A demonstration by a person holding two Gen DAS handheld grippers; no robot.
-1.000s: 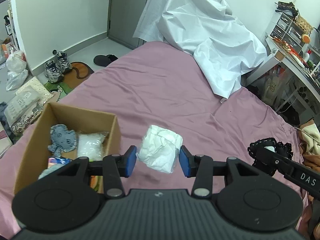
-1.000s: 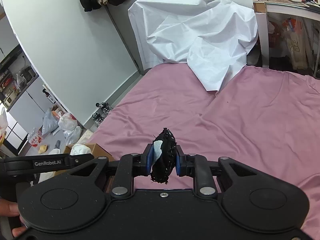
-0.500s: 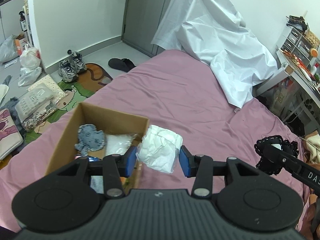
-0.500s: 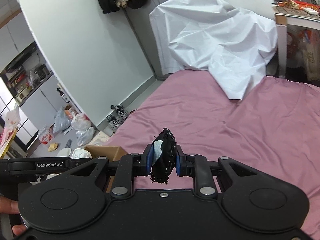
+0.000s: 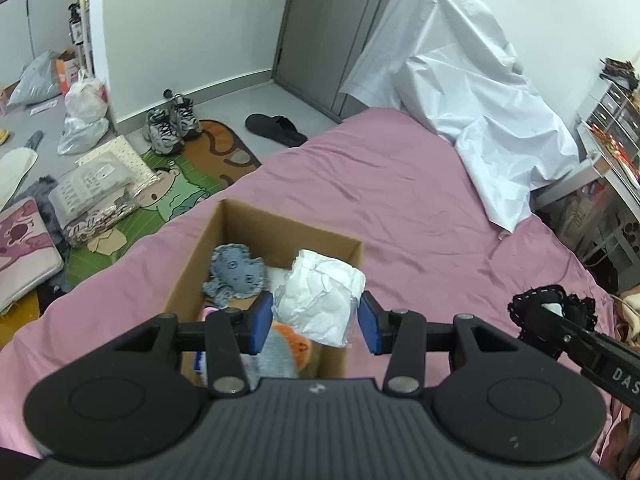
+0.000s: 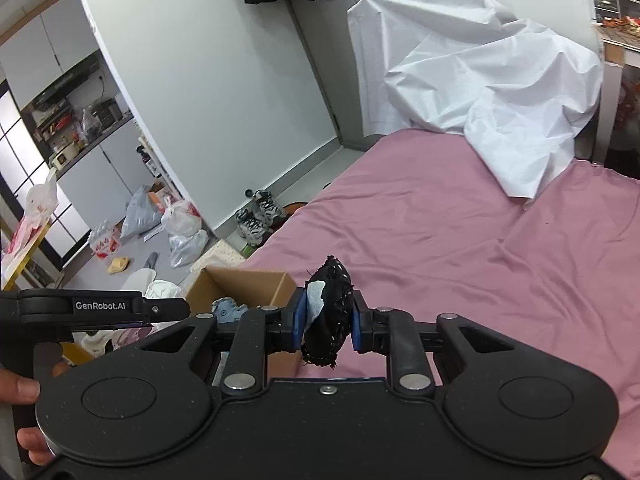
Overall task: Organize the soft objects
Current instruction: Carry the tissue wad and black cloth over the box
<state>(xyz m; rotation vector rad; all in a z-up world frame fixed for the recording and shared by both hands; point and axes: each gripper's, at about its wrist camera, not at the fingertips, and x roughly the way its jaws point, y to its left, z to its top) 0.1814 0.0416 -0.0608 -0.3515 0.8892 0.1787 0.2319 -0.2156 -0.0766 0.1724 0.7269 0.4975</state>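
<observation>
My left gripper (image 5: 316, 322) is shut on a crumpled white soft bundle (image 5: 320, 296) and holds it over the right part of an open cardboard box (image 5: 192, 256) on the pink bed. Inside the box lie a blue-grey plush (image 5: 236, 276) and an orange and grey soft toy (image 5: 288, 350). My right gripper (image 6: 326, 326) is shut on a black lacy fabric piece (image 6: 332, 316) with a white tag, above the bed and to the right of the box (image 6: 240, 282). The same black piece (image 5: 552, 304) shows at the right of the left wrist view.
A pink bedsheet (image 5: 400, 208) covers the bed. A white sheet (image 5: 472, 92) drapes over something at the bed's far end. On the floor to the left lie sneakers (image 5: 170, 126), a slipper (image 5: 276, 130), bags and packages (image 5: 92, 184). A cluttered desk (image 5: 612, 148) stands at the right.
Both grippers have moved left toward the box with their loads. The white bundle, earlier over the bed right of the box, now hangs over the box's right part.
</observation>
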